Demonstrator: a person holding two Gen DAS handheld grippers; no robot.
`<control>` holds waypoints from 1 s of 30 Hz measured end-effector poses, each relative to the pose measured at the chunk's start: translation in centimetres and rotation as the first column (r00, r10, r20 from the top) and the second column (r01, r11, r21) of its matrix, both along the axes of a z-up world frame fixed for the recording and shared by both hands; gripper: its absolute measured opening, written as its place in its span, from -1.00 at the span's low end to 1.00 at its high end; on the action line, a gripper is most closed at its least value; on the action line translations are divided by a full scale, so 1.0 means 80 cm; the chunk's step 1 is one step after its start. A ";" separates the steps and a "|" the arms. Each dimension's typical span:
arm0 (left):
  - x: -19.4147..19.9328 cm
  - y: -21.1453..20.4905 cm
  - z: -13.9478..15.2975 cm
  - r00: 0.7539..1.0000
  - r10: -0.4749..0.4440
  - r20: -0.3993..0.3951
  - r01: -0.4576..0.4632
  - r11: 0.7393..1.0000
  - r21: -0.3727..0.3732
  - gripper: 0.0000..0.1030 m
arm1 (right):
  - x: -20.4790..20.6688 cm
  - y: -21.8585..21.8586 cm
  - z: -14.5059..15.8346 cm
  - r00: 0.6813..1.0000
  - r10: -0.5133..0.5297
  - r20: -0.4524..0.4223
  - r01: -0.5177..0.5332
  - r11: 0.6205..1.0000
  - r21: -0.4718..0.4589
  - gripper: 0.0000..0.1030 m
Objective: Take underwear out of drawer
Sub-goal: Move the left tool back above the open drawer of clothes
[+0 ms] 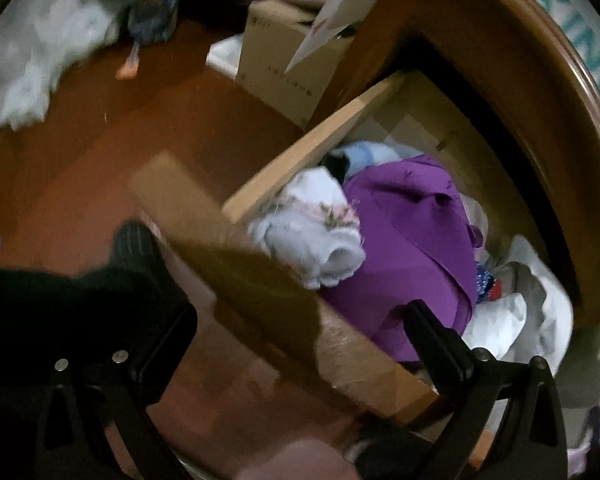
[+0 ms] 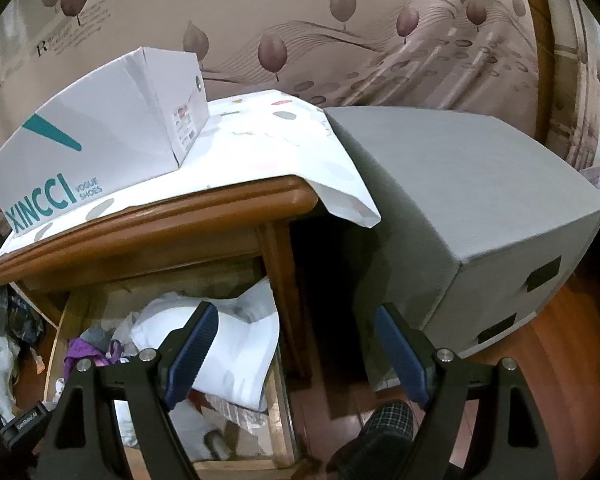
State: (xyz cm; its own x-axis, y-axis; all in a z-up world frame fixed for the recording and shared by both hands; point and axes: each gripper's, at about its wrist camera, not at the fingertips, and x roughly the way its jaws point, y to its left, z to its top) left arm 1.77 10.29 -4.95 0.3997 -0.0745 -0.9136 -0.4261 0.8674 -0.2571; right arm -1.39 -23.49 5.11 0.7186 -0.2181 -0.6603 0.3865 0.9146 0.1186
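The wooden drawer (image 1: 312, 140) stands pulled out of the nightstand and is full of clothes. A rolled white garment with a pink floral trim (image 1: 316, 232) lies against the drawer's front corner. Beside it lies a purple garment (image 1: 412, 240), with a pale blue piece (image 1: 368, 156) behind. My left gripper (image 1: 296, 332) hovers open above the drawer front, its right finger (image 1: 436, 340) over the purple cloth. My right gripper (image 2: 296, 348) is open too, holding nothing, above the drawer's right edge. From there the drawer (image 2: 280, 420) shows a white bag (image 2: 236, 352) and the purple garment (image 2: 84, 350).
A white shoe box (image 2: 100, 140) sits on the nightstand top (image 2: 180, 216). A large grey box (image 2: 460, 200) stands right of the nightstand. A cardboard box (image 1: 276, 56) and white bags (image 1: 516, 312) lie nearby. A person's foot (image 2: 384, 424) rests on the red-brown floor (image 1: 120, 140).
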 end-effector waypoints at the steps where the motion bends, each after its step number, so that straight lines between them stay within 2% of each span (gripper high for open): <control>1: 0.001 -0.003 0.004 1.000 -0.012 0.007 0.012 0.999 0.037 1.00 | 0.000 0.001 0.000 1.000 0.004 0.000 -0.004 1.000 0.003 0.61; 4: 0.004 -0.013 0.017 0.998 -0.061 0.034 0.055 0.985 0.163 0.92 | 0.002 0.005 -0.002 1.000 0.026 -0.008 -0.026 1.000 -0.001 0.62; 6: 0.002 -0.025 0.032 0.993 -0.097 0.066 0.078 0.966 0.247 0.92 | 0.004 0.010 -0.005 0.999 0.047 -0.022 -0.048 0.999 -0.004 0.62; 14: -0.017 -0.046 0.076 0.970 -0.206 0.132 0.140 0.909 0.393 0.95 | 0.014 0.043 -0.013 0.982 0.176 -0.068 -0.179 0.983 -0.047 0.62; 20: -0.024 -0.072 0.107 0.923 -0.350 0.162 0.258 0.872 0.416 0.95 | 0.020 0.066 -0.019 0.960 0.257 -0.108 -0.265 0.962 -0.070 0.61; 23: -0.015 -0.079 0.116 0.904 -0.397 0.160 0.308 0.863 0.401 0.95 | 0.019 0.076 -0.021 0.951 0.285 -0.120 -0.295 0.952 -0.082 0.62; 28: 0.001 -0.088 0.128 0.874 -0.462 0.150 0.364 0.827 0.427 0.95 | 0.019 0.089 -0.023 0.933 0.336 -0.127 -0.347 0.935 -0.074 0.61; 30: 0.007 -0.091 0.132 0.864 -0.477 0.159 0.376 0.824 0.424 0.95 | 0.018 0.092 -0.022 0.930 0.348 -0.120 -0.358 0.930 -0.079 0.61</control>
State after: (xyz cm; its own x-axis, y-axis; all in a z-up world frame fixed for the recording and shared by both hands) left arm 2.35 3.05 5.59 0.6222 0.0283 -0.7823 0.0440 0.9965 0.0710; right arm 0.06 -16.14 3.34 0.6907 -0.0300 -0.7225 0.0415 0.9991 -0.0018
